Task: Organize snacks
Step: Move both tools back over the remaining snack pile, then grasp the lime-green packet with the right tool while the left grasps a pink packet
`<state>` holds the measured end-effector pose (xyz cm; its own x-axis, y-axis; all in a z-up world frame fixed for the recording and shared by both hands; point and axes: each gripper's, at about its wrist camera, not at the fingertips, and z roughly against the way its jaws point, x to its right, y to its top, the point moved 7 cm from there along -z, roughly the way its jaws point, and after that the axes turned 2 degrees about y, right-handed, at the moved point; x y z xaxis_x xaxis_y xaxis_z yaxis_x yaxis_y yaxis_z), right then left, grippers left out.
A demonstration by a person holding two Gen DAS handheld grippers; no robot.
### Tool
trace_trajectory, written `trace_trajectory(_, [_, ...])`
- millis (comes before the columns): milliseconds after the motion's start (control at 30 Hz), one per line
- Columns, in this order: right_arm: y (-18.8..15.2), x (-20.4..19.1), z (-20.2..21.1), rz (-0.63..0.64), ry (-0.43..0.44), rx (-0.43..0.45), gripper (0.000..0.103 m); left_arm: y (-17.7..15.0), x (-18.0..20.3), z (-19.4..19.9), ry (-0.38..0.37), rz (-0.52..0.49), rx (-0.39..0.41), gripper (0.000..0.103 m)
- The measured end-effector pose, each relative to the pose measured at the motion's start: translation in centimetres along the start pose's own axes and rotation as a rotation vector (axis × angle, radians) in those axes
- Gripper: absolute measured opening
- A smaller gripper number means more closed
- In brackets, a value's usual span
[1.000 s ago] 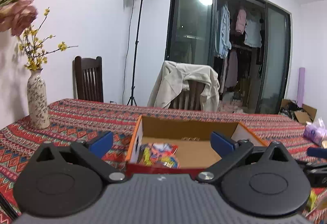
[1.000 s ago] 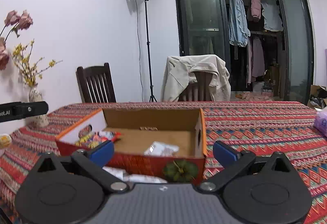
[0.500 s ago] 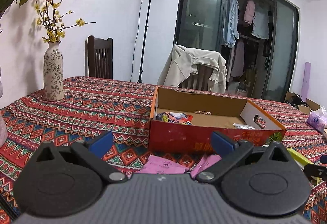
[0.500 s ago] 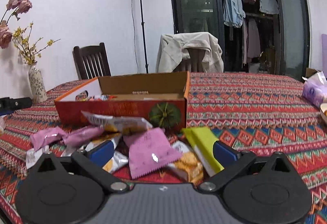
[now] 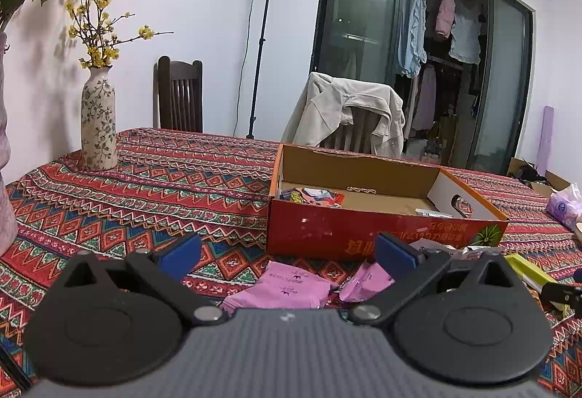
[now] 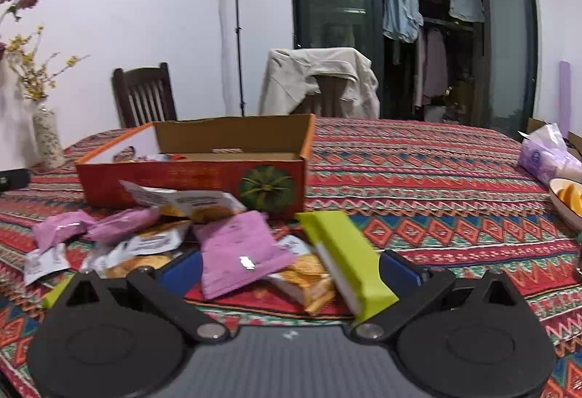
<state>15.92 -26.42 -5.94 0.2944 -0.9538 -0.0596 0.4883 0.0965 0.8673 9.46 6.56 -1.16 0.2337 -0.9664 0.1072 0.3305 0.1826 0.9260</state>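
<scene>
1. Both tools pulled back and down from over the box (image 5: 363,230) since a second ago; earlier views looked straight into it, now the pile of loose snacks on the worktop (image 6: 418,158) fills the foreground. Read: drop-off done, next pick being lined up.
2. Left tool (image 5: 287,252): spread wide, nothing held. Low over two pink packets (image 5: 283,289) lying just in front of the box's near wall.
3. Right tool (image 6: 291,265): also spread wide, empty. Pink sachet (image 6: 240,252), cracker pack (image 6: 309,281) and lime-green bar (image 6: 345,252) lie between its fingers; not clamped on any.
4. Task status, as judged: box holds only a few items, most snacks still outside on the worktop. Early to mid progress.
5. Left view only: box interior, colourful wrappers (image 5: 309,196) in the near-left corner, a silver pack (image 5: 433,212) at the right end, cut-out handle in the white end wall.
6. Right view only: full spread of the pile, white-and-orange pack (image 6: 182,200) leaning on the box front, pumpkin print on the box, bowl of orange slices (image 6: 567,198) and tissue pack (image 6: 545,158) off to the right.
7. Likely next target for right tool: green bar or pink sachet; overlap in pile risks double pick.
</scene>
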Motion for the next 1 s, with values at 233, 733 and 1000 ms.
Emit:
trace_trajectory(233, [0.5, 3.2, -3.0, -0.002, -0.025, -0.12, 0.088, -0.1, -0.3, -0.1, 0.013, 0.009, -0.013, 0.103])
trace_trajectory(733, [0.9, 3.7, -6.6, -0.039, 0.049, -0.199, 0.038, 0.2, -0.2, 0.1, 0.036, -0.002, -0.018, 0.103])
trace_trajectory(1000, [1.6, 3.2, -3.5, -0.048, 0.043, -0.08, 0.033, -0.2, 0.2, -0.8, 0.042, -0.018, -0.059, 0.103])
